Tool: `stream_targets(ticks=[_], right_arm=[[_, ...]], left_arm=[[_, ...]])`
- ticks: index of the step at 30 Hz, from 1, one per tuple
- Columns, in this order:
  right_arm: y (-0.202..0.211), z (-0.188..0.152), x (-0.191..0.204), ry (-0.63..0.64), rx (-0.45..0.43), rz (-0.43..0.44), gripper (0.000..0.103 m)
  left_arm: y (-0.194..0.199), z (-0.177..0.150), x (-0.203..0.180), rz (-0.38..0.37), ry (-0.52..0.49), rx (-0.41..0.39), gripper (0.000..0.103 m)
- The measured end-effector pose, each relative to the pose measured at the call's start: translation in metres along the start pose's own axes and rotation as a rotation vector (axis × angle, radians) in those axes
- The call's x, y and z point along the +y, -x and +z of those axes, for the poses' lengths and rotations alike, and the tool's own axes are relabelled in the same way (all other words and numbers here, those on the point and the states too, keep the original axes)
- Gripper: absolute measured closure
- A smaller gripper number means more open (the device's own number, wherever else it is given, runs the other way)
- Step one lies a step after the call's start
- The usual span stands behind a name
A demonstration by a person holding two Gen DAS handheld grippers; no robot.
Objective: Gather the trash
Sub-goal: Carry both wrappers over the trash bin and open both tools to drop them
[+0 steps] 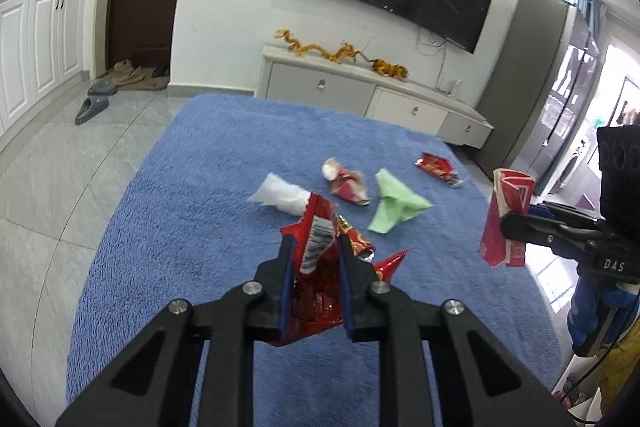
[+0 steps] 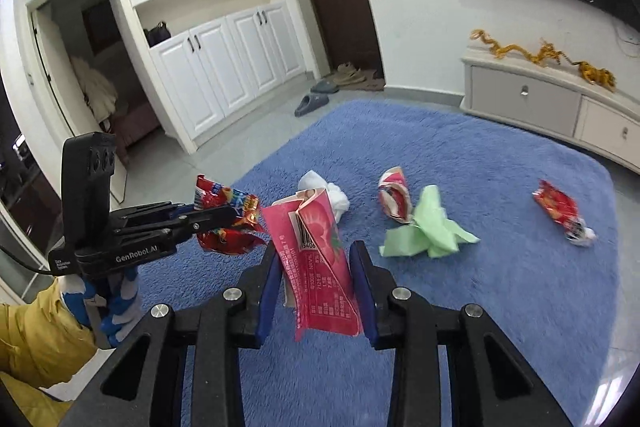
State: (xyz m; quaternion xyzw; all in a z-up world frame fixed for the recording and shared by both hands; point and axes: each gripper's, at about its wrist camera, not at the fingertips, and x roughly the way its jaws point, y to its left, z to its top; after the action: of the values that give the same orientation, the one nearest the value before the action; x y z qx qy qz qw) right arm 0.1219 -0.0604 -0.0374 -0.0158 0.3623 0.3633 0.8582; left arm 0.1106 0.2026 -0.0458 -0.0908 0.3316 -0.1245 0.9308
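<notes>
While each gripper (image 1: 316, 247) (image 2: 318, 259) pinches one wrapper (image 1: 320, 267) (image 2: 320, 259), four scraps (image 1: 396, 205) lie on rug (image 1: 192, 227).

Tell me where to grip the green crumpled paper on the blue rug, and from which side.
Grip the green crumpled paper at its bunched middle ridge, coming down from above. The centre stands up in a fold, while its flat corners lie spread on the blue rug and would probably slip. The red-and-white wrapper lies close beside it, so keep to the ridge.

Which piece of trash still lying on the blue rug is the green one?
The crumpled green tissue paper, lying on the blue rug between the crushed red-and-white wrapper and the small red foil wrapper. The other loose pieces are red or white.
</notes>
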Motion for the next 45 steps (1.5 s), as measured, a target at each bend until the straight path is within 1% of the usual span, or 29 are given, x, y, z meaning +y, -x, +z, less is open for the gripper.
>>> stream_targets(ticks=[3, 7, 12, 17, 19, 24, 28, 31, 32, 35, 40, 45], right_arm=[[0.032, -0.007, -0.003, -0.027, -0.046, -0.043, 0.071], [0.082, -0.018, -0.013, -0.075, -0.126, -0.106, 0.071], [0.148, -0.045, -0.035, -0.143, -0.212, -0.233, 0.071], [0.209, -0.077, -0.056, -0.215, -0.281, -0.369, 0.071], [0.233, -0.093, -0.067, -0.253, -0.305, -0.441, 0.071], [0.274, -0.137, -0.097, -0.376, -0.346, -0.542, 0.071], [0.287, -0.178, -0.125, -0.491, -0.347, -0.578, 0.071], [0.285, -0.213, -0.15, -0.594, -0.329, -0.594, 0.071], [0.292, -0.226, -0.156, -0.619, -0.324, -0.599, 0.071], [0.288, -0.257, -0.178, -0.711, -0.306, -0.603, 0.071], [0.289, -0.302, -0.207, -0.818, -0.269, -0.617, 0.071], [0.275, -0.33, -0.228, -0.897, -0.21, -0.622, 0.071]], left_arm=[[0.01, 0.004, -0.017, -0.019, -0.024, -0.014, 0.085], [0.02, 0.01, -0.056, -0.059, -0.084, -0.033, 0.085], [0.025, 0.013, -0.11, -0.119, -0.158, -0.042, 0.085], [0.016, 0.012, -0.169, -0.188, -0.234, -0.016, 0.085], [0.009, 0.009, -0.194, -0.214, -0.264, 0.005, 0.085], [-0.012, -0.002, -0.259, -0.277, -0.35, 0.063, 0.085], [-0.039, -0.018, -0.314, -0.323, -0.438, 0.131, 0.085], [-0.06, -0.033, -0.352, -0.356, -0.495, 0.189, 0.085], [-0.067, -0.039, -0.364, -0.366, -0.51, 0.207, 0.085], [-0.088, -0.056, -0.397, -0.395, -0.558, 0.266, 0.085], [-0.126, -0.084, -0.436, -0.429, -0.608, 0.367, 0.085], [-0.157, -0.105, -0.465, -0.453, -0.638, 0.44, 0.083]])
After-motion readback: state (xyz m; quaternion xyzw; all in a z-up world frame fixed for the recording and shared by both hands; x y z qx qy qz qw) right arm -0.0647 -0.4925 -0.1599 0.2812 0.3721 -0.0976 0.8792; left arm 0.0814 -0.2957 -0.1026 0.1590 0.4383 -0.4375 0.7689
